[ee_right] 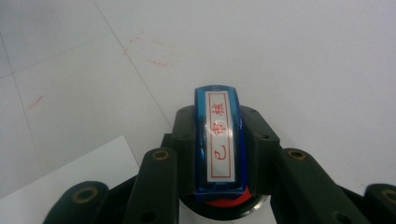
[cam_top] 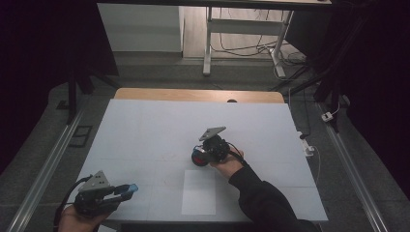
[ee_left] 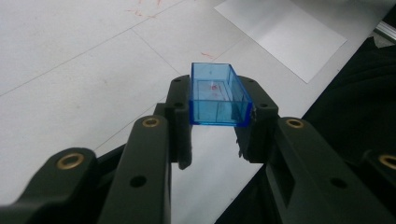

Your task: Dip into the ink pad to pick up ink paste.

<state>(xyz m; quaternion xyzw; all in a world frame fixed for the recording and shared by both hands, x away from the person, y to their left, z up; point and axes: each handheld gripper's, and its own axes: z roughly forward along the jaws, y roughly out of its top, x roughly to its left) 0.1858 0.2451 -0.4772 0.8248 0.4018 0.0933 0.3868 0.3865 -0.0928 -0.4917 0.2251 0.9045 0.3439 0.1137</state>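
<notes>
A: What does the left gripper hold?

B: It is clamped on one clear blue box, a small open container like a cap. The two black jaws press on its long sides. Through its transparent walls I see nothing inside, only a faint red mark that I cannot read. In the high view this box is at the near left corner of the counter, held a little above the surface.

A: And the right gripper?

B: Its jaws are closed on one blue stamp. The stamp has a white label with red characters in a red frame, and a red part shows at its lower end. I cannot tell whether something is inside the stamp. In the high view the right gripper is near the middle of the counter, and the stamp shows there as a dark and red lump close above or on the surface; which of the two I cannot tell.

A: How many things do you count?

B: One blue box, one stamp, two grippers, and one white sheet of paper. The sheet lies flat on the near part of the counter, between the two hands, just beside the right gripper. Box and stamp are well apart.
</notes>
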